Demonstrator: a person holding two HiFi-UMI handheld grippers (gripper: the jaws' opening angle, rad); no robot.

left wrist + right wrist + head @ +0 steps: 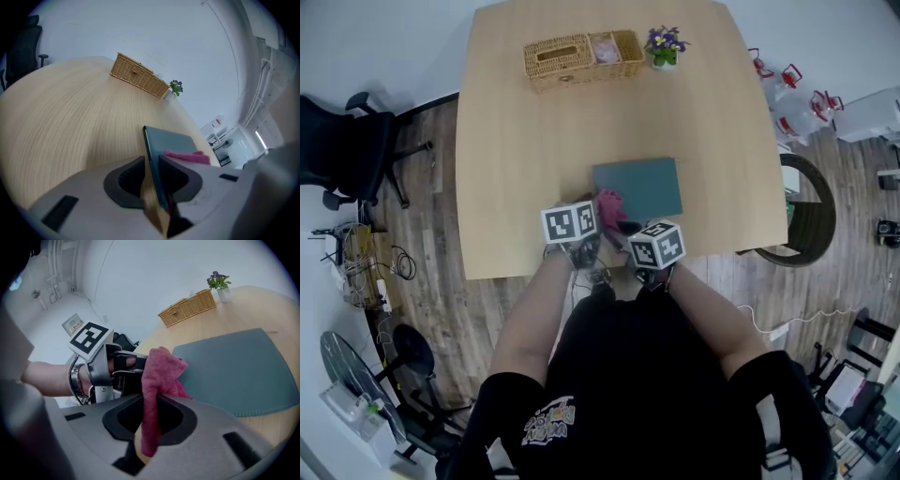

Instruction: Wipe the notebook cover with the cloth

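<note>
Jaws of your right gripper [149,399] are clamped on the crumpled pink cloth [159,376], which hangs at the near-left corner of the flat grey-green notebook [234,366]. Jaws of your left gripper [151,161] stand narrowly apart astride that notebook's near edge. A sliver of pale wooden worktop [70,136] shows beside it, so the pinch looks unfinished. Firm up that hold so the notebook cannot slide, then press the cloth flat and sweep across the whole cover. Most of the cover lies ahead of both jaws.
</note>
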